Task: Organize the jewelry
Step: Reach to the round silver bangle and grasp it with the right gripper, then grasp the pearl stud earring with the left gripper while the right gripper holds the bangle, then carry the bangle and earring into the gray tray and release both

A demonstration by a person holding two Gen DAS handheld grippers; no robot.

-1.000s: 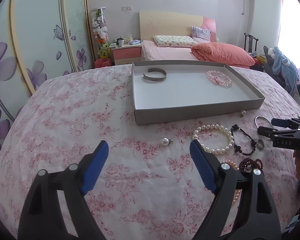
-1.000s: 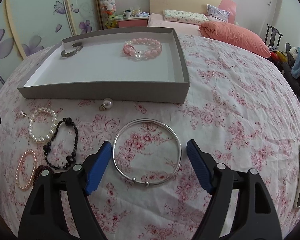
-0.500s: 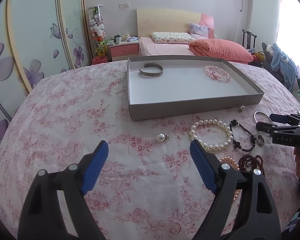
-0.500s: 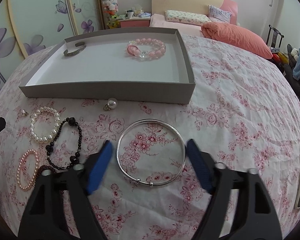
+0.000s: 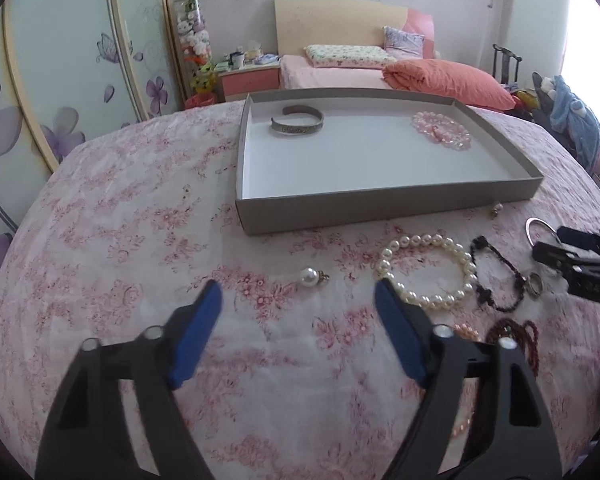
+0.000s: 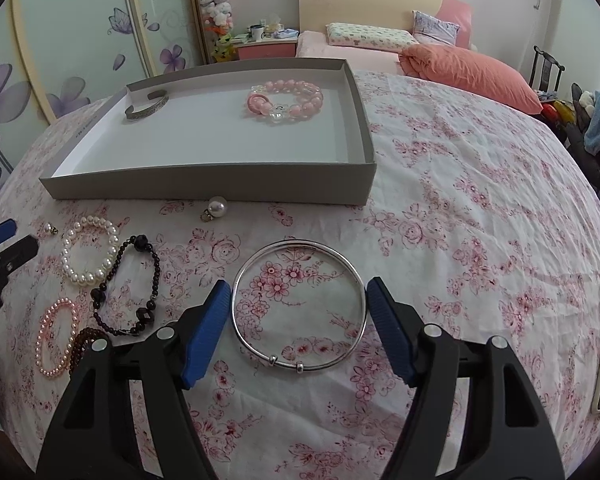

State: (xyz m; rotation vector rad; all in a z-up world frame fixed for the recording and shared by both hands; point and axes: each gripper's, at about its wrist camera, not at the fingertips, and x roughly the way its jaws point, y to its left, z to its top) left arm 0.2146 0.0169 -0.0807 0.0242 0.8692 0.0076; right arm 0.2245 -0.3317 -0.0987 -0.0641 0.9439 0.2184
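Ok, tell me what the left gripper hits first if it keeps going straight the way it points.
Probably the pearl pendant, lying on the floral cloth just ahead of the left gripper, whose closing jaws hold nothing. Depth is unclear; it might meet bare cloth first.

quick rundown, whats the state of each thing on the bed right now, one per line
grey tray: open, on the bedspread
metal cuff: in the tray, far left corner
pink bead bracelet: in the tray
silver bangle: flat on the bedspread, between the pads
right gripper: straddling the bangle, grip not clear
left gripper: jaws closing, nothing between them
pearl bracelet: loose outside the tray
pearl pendant: loose outside the tray
black bead bracelet: loose outside the tray
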